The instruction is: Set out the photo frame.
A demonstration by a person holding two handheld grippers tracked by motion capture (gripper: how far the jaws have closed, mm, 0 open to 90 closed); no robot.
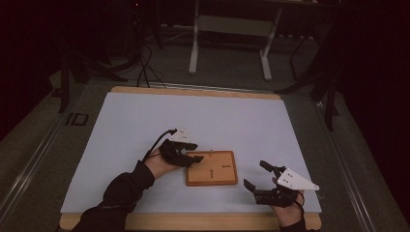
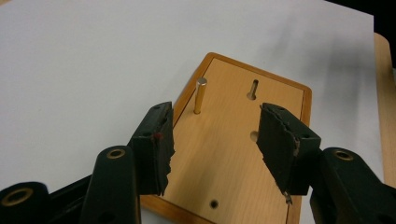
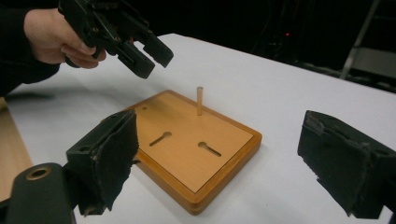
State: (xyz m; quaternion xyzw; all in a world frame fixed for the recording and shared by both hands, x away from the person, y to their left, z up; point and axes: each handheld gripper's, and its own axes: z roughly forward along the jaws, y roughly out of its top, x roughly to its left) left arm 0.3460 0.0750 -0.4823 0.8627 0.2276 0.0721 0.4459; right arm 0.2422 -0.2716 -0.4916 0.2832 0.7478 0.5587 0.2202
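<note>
A: How far along is this looking?

B: The wooden board point(image 1: 212, 168) is lying flat on the white table point(image 1: 145, 125), near its front edge, and one metal peg point(image 2: 201, 95) is standing upright in it at the far edge. The left gripper point(image 1: 196, 152) is hovering over the board's left side with its jaws spread wide and nothing between them.

A: So the peg is already in?

B: It is looking seated, yes. The jaws are sitting apart from it, a little short of it, not touching.

A: And the other hand?

B: The right gripper point(image 1: 256, 176) is waiting off the board's right edge, above the table, jaws wide and holding nothing.

A: What is left, then?

B: Two keyhole slots point(image 3: 161, 138) and a small round hole point(image 2: 214, 204) are lying open, and no loose pegs are lying on the table, so I am judging the work either nearly done or about to pull that peg out
</note>
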